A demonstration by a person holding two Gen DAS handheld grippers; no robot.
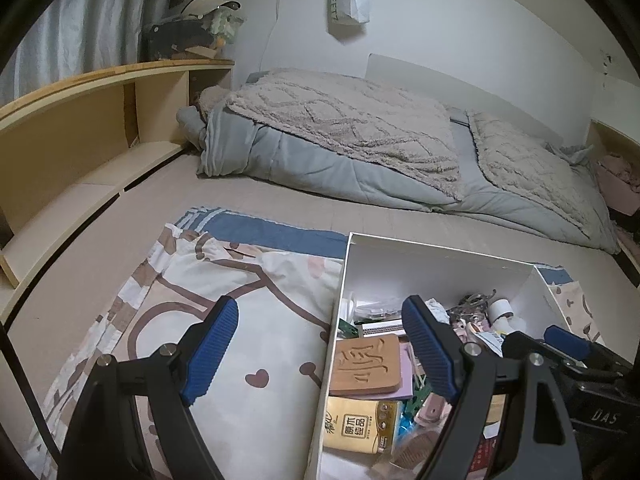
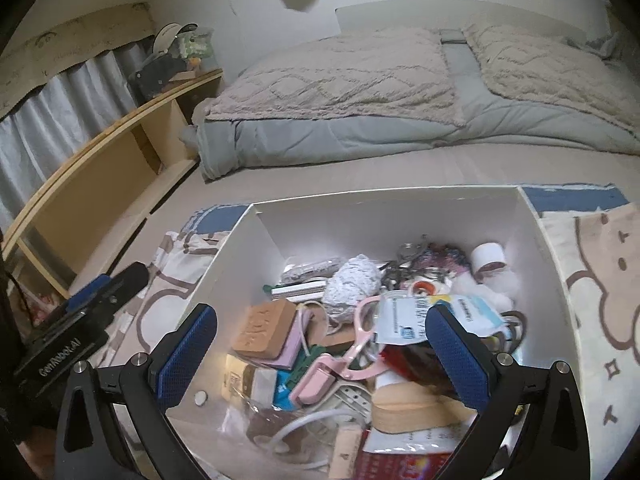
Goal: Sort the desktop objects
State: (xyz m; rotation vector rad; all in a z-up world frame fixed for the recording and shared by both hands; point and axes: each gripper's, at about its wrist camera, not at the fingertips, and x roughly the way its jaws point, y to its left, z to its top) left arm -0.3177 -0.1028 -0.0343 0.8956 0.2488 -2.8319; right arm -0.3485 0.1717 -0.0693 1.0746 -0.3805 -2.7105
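Left wrist view: the left gripper [image 1: 320,344] hangs with its blue pads parted and nothing between them, straddling the left wall of a white box [image 1: 440,256] that sits on a patterned cloth [image 1: 248,280] spread over a bed. One finger is over the cloth, the other over the box. Inside lie a carved wooden block [image 1: 366,364], a yellow tissue pack [image 1: 360,426] and a roll of white tape [image 1: 502,308]. A folded grey quilt [image 1: 360,152] lies beyond, with a wooden shelf [image 1: 80,120] at left.

Right wrist view: the right gripper [image 2: 320,352] hovers over the box [image 2: 360,216], jaws spread wide and empty. Below it, among the clutter, lie pink scissors [image 2: 360,344], the wooden block [image 2: 264,332], a ball of pale yarn [image 2: 352,284] and the tape roll [image 2: 488,258]. The left gripper [image 2: 96,296] shows at the box's left, over the cloth [image 2: 600,280].
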